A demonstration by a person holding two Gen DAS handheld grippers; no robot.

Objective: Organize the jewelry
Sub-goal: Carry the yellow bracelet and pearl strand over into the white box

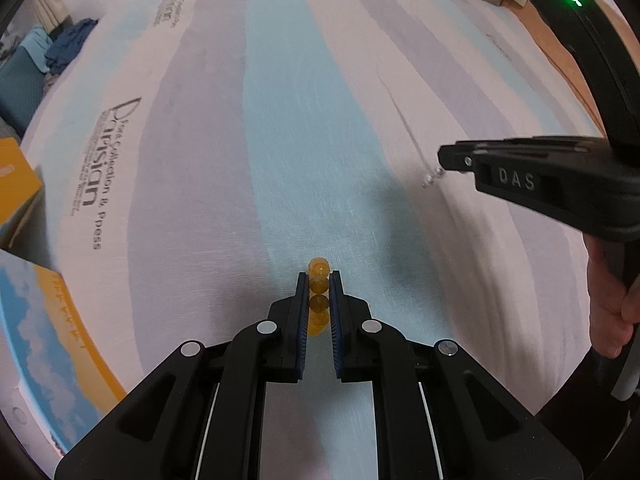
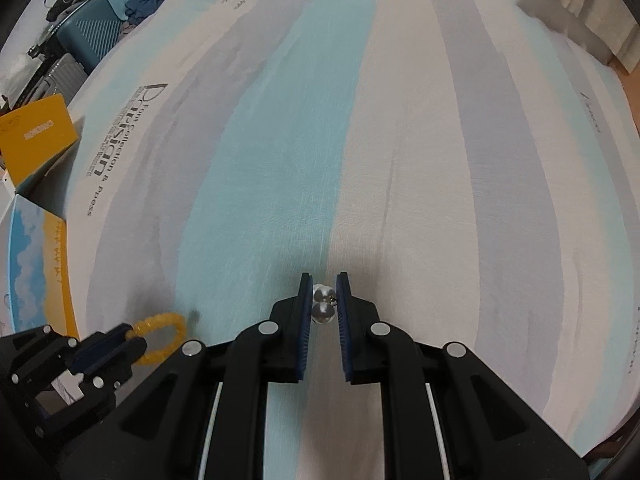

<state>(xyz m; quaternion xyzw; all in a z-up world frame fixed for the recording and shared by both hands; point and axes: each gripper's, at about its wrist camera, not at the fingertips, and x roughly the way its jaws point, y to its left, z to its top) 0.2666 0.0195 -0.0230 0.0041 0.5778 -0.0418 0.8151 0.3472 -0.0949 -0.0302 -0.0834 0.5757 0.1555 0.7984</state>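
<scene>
The left gripper point(image 1: 319, 280) is clamped on a yellow bead bracelet point(image 1: 318, 294), whose beads line up between the blue pads; from the right wrist view the bracelet point(image 2: 162, 336) shows as a full loop hanging from those pads, low on the left. The right gripper point(image 2: 324, 280) is closed on a string of pearls point(image 2: 323, 303) (two round silvery beads and a small clasp show between the pads). Both pieces are held above the striped bedsheet point(image 2: 400, 160), which has pale blue, grey and white bands and printed lettering. At the far left lie a yellow box point(image 2: 38, 136) and a box printed with clouds point(image 2: 30, 264). A hand point(image 1: 612, 304) grips the right handle.
</scene>
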